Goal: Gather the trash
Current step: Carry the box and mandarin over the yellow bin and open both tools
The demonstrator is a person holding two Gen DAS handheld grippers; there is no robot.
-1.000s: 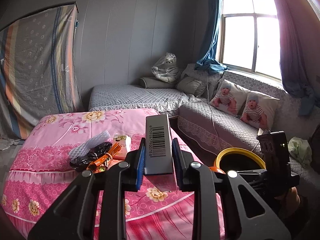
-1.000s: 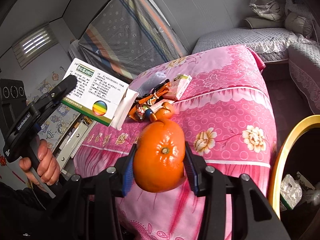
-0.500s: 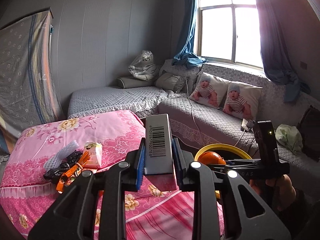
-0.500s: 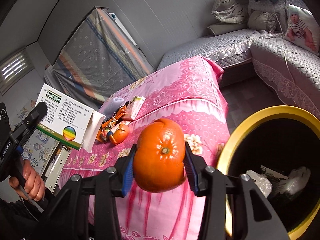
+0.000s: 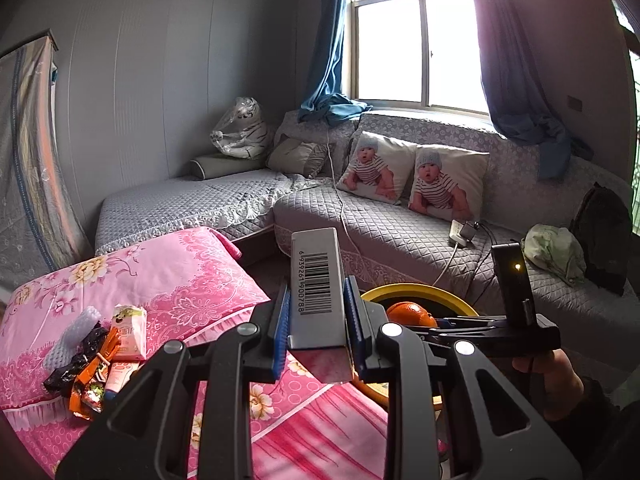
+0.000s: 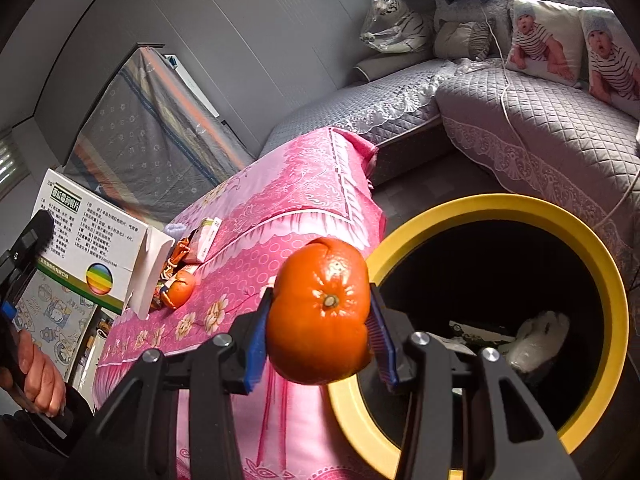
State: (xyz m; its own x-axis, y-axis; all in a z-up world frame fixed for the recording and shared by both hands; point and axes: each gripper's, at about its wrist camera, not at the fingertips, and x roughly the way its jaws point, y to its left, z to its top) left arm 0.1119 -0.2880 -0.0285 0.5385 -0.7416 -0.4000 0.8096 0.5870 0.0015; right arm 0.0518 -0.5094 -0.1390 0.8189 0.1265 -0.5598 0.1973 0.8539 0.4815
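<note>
My left gripper (image 5: 318, 320) is shut on a white medicine box (image 5: 317, 280) with a barcode, held above the table's right edge; the box also shows in the right wrist view (image 6: 88, 256). My right gripper (image 6: 320, 320) is shut on an orange peel (image 6: 320, 314) shaped like a whole orange, held at the left rim of the yellow-rimmed black bin (image 6: 600, 264). In the left wrist view the peel (image 5: 410, 314) sits over the bin (image 5: 424, 292). More trash lies on the pink table (image 5: 180, 280): a small carton (image 5: 129, 332), wrappers (image 5: 86, 376) and another orange piece (image 6: 182, 288).
The bin holds crumpled paper (image 6: 536, 340). A grey quilted sofa (image 5: 400, 232) with baby-print pillows (image 5: 412, 176) runs behind the bin. A white cable (image 5: 340, 208) trails over the sofa. A covered mattress (image 6: 148, 128) leans on the wall.
Both grippers have swung right from the table toward the bin. The orange peel now hangs at the bin's rim; the bin fills more of the right wrist view.
</note>
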